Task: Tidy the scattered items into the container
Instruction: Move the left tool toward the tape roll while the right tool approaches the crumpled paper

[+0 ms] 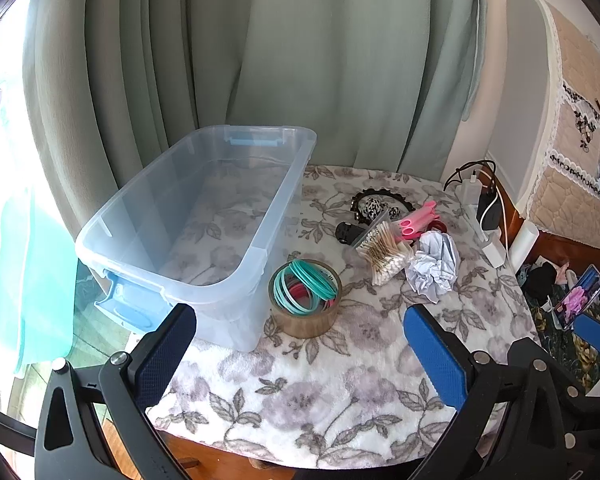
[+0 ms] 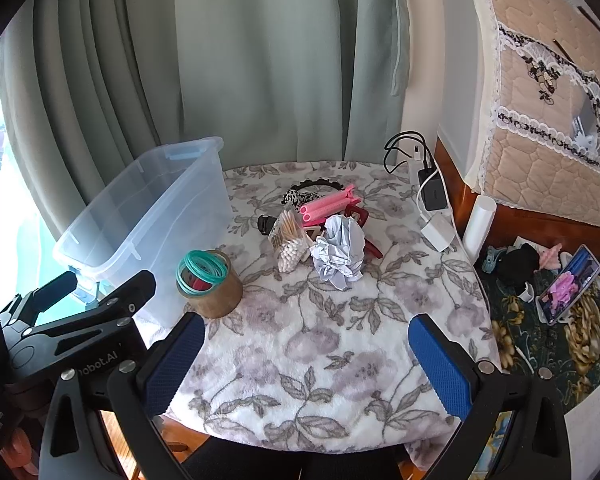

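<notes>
On the table (image 1: 300, 400), the container (image 1: 204, 216) sits left, tape roll (image 1: 305, 300) beside it, scattered pile (image 1: 400, 236) right.

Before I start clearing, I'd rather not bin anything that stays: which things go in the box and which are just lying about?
For the job: box; tape roll with the bands in it; cotton swabs; crumpled paper; pink clips; headband.

Lying about: chargers and cables, phone, white cylinder.
</notes>
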